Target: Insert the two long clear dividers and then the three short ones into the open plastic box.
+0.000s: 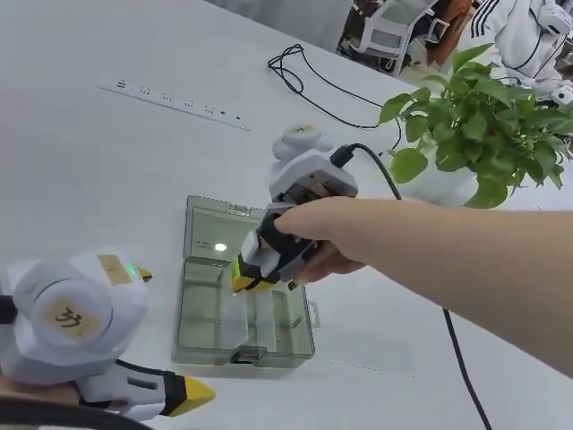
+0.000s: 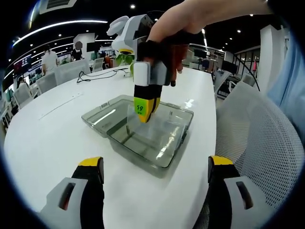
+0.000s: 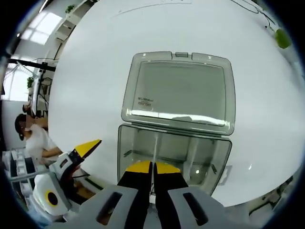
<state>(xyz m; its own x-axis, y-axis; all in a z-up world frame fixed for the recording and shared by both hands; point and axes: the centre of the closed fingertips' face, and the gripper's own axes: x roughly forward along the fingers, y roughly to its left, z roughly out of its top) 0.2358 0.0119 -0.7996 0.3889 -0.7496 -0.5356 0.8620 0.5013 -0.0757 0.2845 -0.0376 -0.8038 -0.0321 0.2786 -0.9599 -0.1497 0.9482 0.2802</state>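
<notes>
Right hand-held gripper (image 1: 246, 279): pinches tight on a clear divider (image 3: 155, 143), held upright and low inside the open plastic box (image 1: 192, 309), likely to slide it down into place. Left hand-held gripper (image 2: 155, 163): hangs wide open near the box, maybe ready to steady it.

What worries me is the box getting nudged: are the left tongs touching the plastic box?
Apart. The left gripper view shows bare white table on either side between the open left tongs and the plastic box, near its closest corner.
</notes>
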